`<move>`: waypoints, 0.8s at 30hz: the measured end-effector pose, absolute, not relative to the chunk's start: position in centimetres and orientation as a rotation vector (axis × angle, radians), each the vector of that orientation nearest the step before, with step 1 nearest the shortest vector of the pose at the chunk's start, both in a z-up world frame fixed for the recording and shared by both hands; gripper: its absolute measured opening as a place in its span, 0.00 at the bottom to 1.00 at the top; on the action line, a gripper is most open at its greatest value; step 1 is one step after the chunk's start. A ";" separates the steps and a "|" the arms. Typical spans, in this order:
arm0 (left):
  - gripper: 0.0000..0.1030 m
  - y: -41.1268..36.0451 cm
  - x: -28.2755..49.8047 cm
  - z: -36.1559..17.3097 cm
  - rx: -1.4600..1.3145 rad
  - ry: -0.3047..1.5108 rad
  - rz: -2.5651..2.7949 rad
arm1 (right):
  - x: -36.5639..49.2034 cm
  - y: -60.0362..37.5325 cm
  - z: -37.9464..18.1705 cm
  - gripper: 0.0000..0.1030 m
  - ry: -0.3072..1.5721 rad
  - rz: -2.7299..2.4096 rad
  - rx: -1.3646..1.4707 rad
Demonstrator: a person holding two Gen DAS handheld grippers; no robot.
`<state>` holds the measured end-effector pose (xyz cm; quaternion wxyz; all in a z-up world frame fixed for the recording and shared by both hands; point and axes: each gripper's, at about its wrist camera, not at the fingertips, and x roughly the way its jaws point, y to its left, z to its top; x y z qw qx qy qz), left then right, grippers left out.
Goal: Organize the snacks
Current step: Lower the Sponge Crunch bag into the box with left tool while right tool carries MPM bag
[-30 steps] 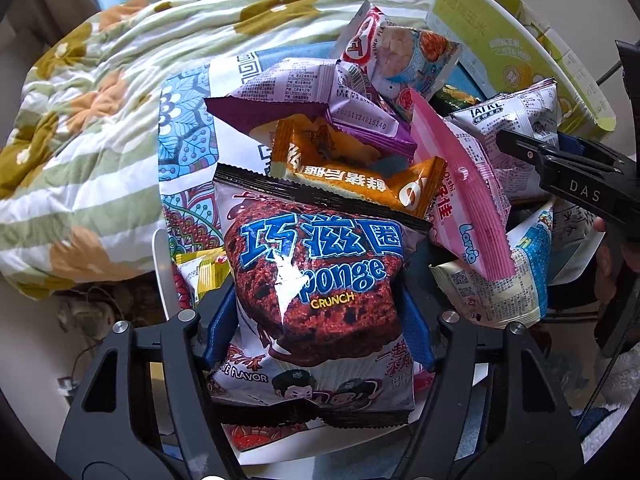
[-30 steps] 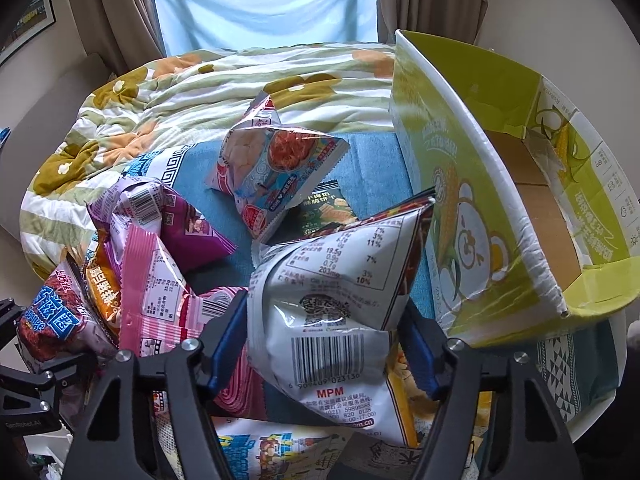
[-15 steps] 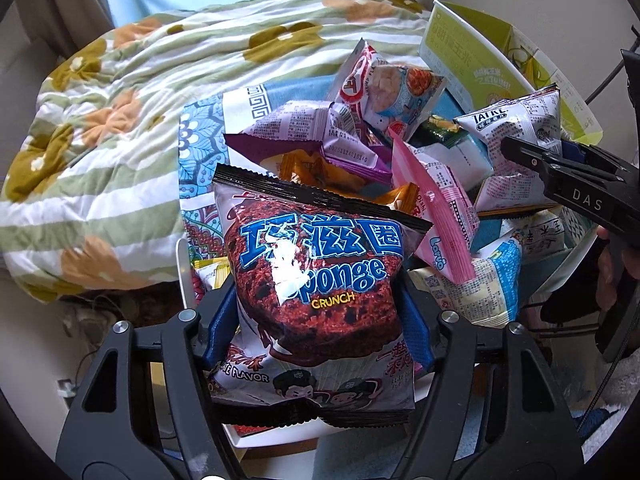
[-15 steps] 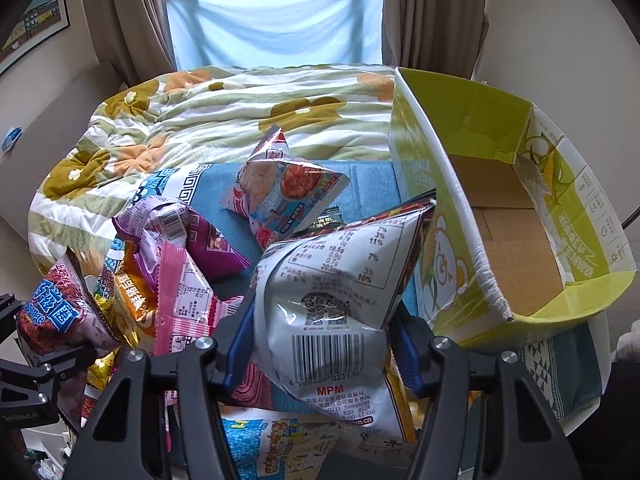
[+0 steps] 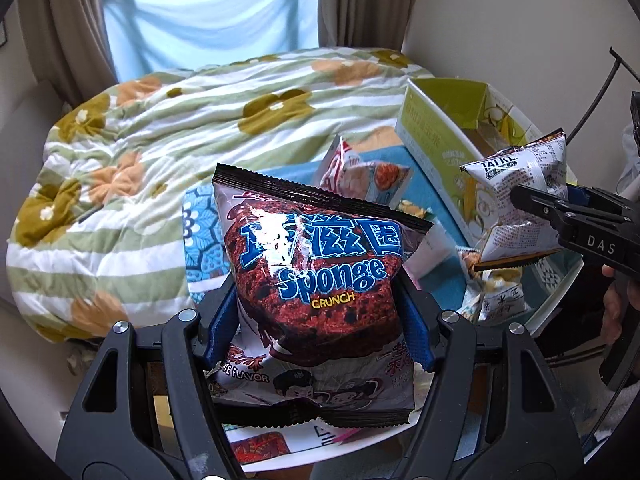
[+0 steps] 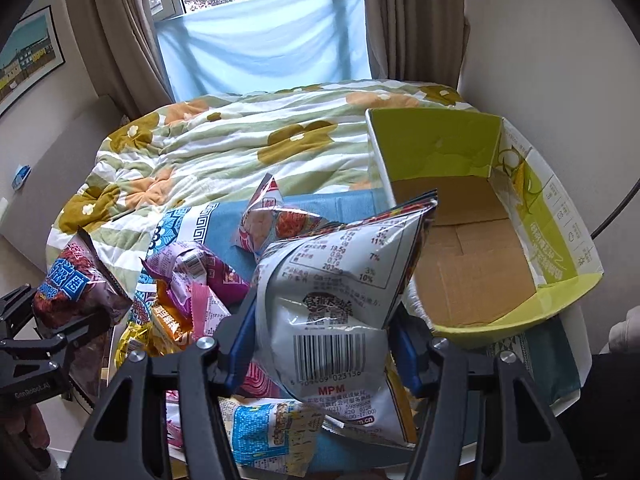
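The green carton (image 6: 480,240) is seen open on the table, right of the loose packets; the Sponge Crunch bag (image 5: 316,280) is clamped between the left gripper (image 5: 316,328) fingers, the silver bag (image 6: 336,300) pinched in the right gripper (image 6: 320,344), both above the pile

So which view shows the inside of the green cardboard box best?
The right wrist view: the green cardboard box sits open, its brown floor bare. The left wrist view catches only its outer wall and rim, partly behind the held silver snack bag.

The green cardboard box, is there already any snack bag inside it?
No, the green cardboard box shows only its bare brown bottom, with no bag inside.
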<state>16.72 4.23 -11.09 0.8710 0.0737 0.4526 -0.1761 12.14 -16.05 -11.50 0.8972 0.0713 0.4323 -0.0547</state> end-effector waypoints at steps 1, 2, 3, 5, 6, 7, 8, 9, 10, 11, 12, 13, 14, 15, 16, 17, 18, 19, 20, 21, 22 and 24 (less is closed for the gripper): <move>0.64 3.6 16.9 -10.7 0.156 0.935 -0.369 | 12.1 -16.4 -10.9 0.53 0.883 -0.113 0.142; 0.64 3.0 17.1 -10.2 0.158 0.926 -0.370 | 12.0 -16.8 -10.3 0.53 0.873 -0.115 0.138; 0.64 2.2 17.3 -9.9 0.160 0.916 -0.372 | 12.0 -17.5 -9.8 0.53 0.867 -0.120 0.138; 0.64 0.4 17.8 -9.2 0.165 0.898 -0.374 | 12.0 -19.0 -9.0 0.53 0.855 -0.125 0.150; 0.64 -0.6 17.9 -8.9 0.165 0.892 -0.374 | 12.0 -19.9 -8.7 0.53 0.848 -0.128 0.155; 0.64 -1.7 18.1 -8.7 0.164 0.885 -0.375 | 12.1 -20.9 -8.4 0.53 0.841 -0.134 0.155; 0.64 -3.0 18.3 -8.4 0.160 0.879 -0.374 | 12.1 -21.8 -8.1 0.53 0.835 -0.141 0.148; 0.64 -4.2 18.6 -8.2 0.156 0.874 -0.373 | 12.1 -22.8 -7.8 0.53 0.829 -0.146 0.139; 0.64 -5.5 18.8 -8.0 0.153 0.869 -0.370 | 12.2 -23.9 -7.6 0.53 0.821 -0.148 0.132; 0.64 -7.0 19.1 -7.9 0.150 0.865 -0.365 | 12.3 -25.1 -7.4 0.53 0.815 -0.146 0.130; 0.64 -8.4 19.4 -7.8 0.145 0.861 -0.360 | 12.4 -26.3 -7.2 0.53 0.812 -0.141 0.128; 0.64 -9.9 19.8 -7.6 0.137 0.859 -0.357 | 12.6 -27.6 -7.2 0.53 0.813 -0.134 0.128; 0.64 -11.4 20.2 -7.5 0.125 0.863 -0.354 | 12.9 -28.8 -7.1 0.53 0.815 -0.128 0.127; 0.64 -13.0 20.7 -7.5 0.112 0.866 -0.354 | 13.2 -30.1 -7.1 0.53 0.816 -0.120 0.127; 0.64 -14.4 21.2 -7.4 0.099 0.868 -0.356 | 13.4 -31.3 -7.0 0.53 0.818 -0.112 0.128; 0.64 -15.9 21.7 -7.5 0.088 0.870 -0.356 | 13.8 -32.5 -6.9 0.53 0.818 -0.101 0.129; 0.64 -17.5 22.3 -7.6 0.081 0.874 -0.353 | 14.1 -33.7 -6.9 0.53 0.815 -0.093 0.125; 0.64 -18.9 22.9 -7.7 0.074 0.879 -0.349 | 14.4 -34.8 -6.8 0.53 0.814 -0.087 0.119; 0.64 -20.2 23.6 -7.9 0.063 0.885 -0.347 | 14.9 -35.7 -6.7 0.53 0.815 -0.082 0.112; 0.64 -21.4 24.3 -8.1 0.052 0.895 -0.346 | 15.3 -36.7 -6.7 0.53 0.817 -0.074 0.108; 0.64 -22.6 25.0 -8.4 0.043 0.907 -0.346 | 15.8 -37.7 -6.7 0.53 0.819 -0.066 0.106; 0.64 -24.7 26.6 -9.2 0.032 0.927 -0.343 | 16.6 -39.3 -6.7 0.53 0.824 -0.057 0.106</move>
